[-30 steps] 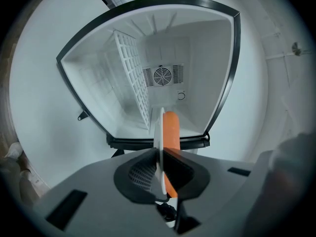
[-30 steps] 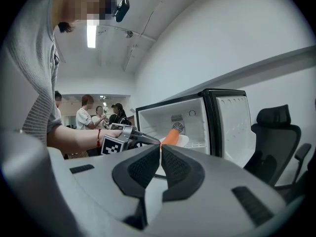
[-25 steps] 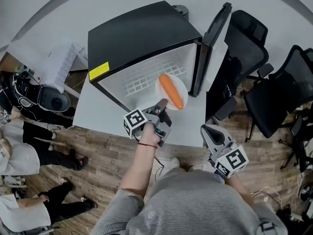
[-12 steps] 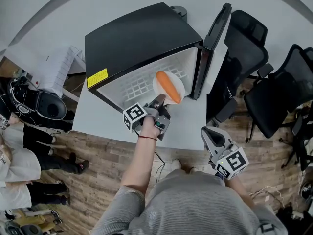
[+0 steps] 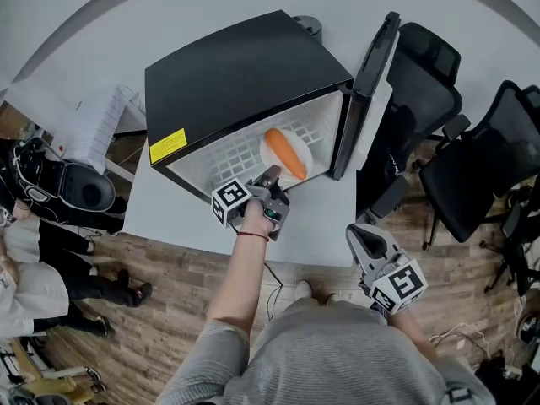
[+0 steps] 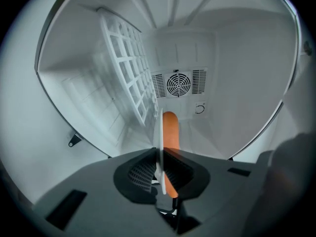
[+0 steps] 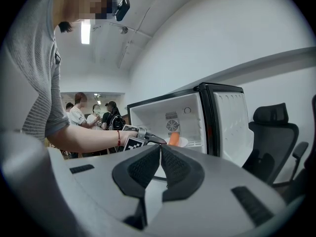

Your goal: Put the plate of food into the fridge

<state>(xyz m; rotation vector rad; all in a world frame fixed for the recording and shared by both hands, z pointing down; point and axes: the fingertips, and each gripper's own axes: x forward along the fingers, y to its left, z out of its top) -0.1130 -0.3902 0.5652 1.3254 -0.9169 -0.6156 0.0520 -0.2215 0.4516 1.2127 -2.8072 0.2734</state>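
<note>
A white plate (image 5: 297, 143) carries an orange carrot (image 5: 285, 153) and sits just inside the mouth of the small black fridge (image 5: 236, 78). My left gripper (image 5: 272, 178) is shut on the plate's near rim. In the left gripper view the plate (image 6: 159, 142) shows edge-on between the pads, with the carrot (image 6: 171, 132) on its right side. The fridge door (image 5: 374, 74) stands open to the right. My right gripper (image 5: 363, 233) hangs low near my body, shut and holding nothing; its view shows the plate (image 7: 180, 141) with the carrot (image 7: 173, 138) at the fridge opening.
The fridge stands on a white table (image 5: 321, 226). Inside are a white wire shelf (image 6: 129, 78) and a rear fan grille (image 6: 177, 84). Two black office chairs (image 5: 472, 154) stand to the right. People (image 5: 34, 277) sit at the left, by a black appliance (image 5: 80, 186).
My left gripper has carried the plate forward, from in front of the fridge opening to just inside it. The right gripper has hardly moved.
</note>
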